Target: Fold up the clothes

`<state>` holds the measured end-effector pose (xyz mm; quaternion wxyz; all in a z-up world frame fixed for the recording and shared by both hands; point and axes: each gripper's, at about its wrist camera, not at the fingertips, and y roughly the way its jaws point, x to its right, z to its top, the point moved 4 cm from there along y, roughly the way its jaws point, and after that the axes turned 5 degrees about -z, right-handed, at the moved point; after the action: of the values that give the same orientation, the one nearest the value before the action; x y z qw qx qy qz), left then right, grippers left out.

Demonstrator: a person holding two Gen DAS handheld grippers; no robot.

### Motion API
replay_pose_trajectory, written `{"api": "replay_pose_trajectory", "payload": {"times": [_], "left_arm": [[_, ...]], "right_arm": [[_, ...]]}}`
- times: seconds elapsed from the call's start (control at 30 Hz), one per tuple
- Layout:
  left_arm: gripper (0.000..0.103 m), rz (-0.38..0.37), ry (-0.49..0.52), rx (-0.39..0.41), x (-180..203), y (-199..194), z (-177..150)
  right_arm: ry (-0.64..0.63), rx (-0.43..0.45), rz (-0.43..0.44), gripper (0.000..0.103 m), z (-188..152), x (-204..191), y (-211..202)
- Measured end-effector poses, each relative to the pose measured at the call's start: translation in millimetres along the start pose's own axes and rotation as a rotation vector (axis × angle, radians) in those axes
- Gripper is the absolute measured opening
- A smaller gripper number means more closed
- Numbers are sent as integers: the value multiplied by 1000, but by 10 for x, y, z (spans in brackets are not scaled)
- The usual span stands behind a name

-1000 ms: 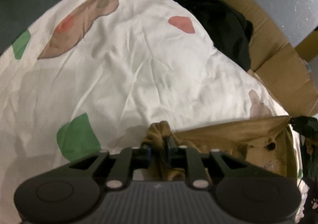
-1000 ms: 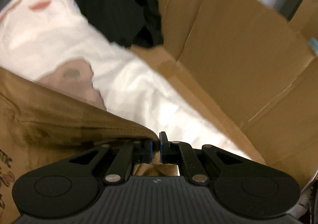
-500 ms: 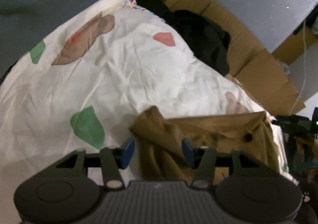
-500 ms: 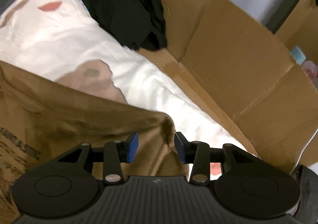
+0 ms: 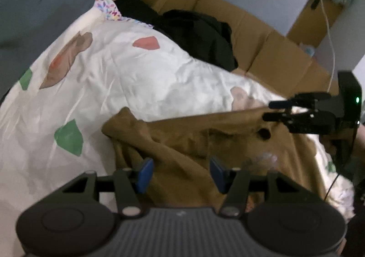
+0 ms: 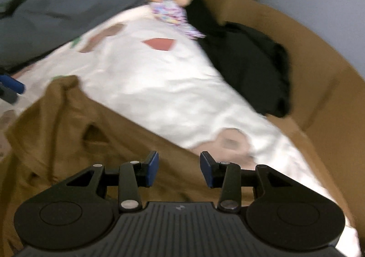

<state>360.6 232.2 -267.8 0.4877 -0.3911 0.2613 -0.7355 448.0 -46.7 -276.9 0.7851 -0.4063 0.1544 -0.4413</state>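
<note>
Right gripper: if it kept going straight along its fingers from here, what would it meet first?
Most likely the brown garment lying on the white patterned bedsheet. The right gripper is open, nothing between its pads, angled down at the cloth's upper edge. Depth is unclear; it might just clear onto the sheet.

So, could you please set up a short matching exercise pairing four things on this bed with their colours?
Things:
1. garment lying under both grippers
2. bedsheet
3. heap of clothing by the cardboard
4. pads of the left gripper

Colours:
A. black
B. blue
C. brown
D. white with coloured patches

Pairs: 1-C, 2-D, 3-A, 4-B
</note>
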Motion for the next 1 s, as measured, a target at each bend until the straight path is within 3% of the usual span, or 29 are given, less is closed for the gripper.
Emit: {"api": "replay_pose_trajectory", "payload": {"times": [0.13, 0.23, 0.43, 0.57, 0.63, 0.77, 0.9, 1.0], "left_arm": [[61, 73, 78, -2, 190, 49, -207], [67, 68, 128, 18, 284, 59, -359], [68, 77, 249, -6, 426, 245, -596], [65, 211, 371, -6, 431, 438, -710], [64, 210, 353, -4, 392, 466, -715], [47, 213, 326, 25, 285, 458, -694], [15, 212, 313, 45, 222, 411, -691], [5, 199, 278, 77, 155, 279, -674]], "right_arm": [[8, 3, 72, 45, 56, -316, 178], [-2, 5, 109, 45, 94, -509, 282], [-5, -10, 166, 45, 153, -830, 534], [-13, -21, 185, 45, 184, -986, 657], [-15, -26, 190, 45, 192, -1041, 698], [-13, -38, 183, 45, 201, -1080, 778], [-3, -51, 174, 45, 198, -1077, 843], [4, -63, 172, 45, 191, -1082, 889]]}}
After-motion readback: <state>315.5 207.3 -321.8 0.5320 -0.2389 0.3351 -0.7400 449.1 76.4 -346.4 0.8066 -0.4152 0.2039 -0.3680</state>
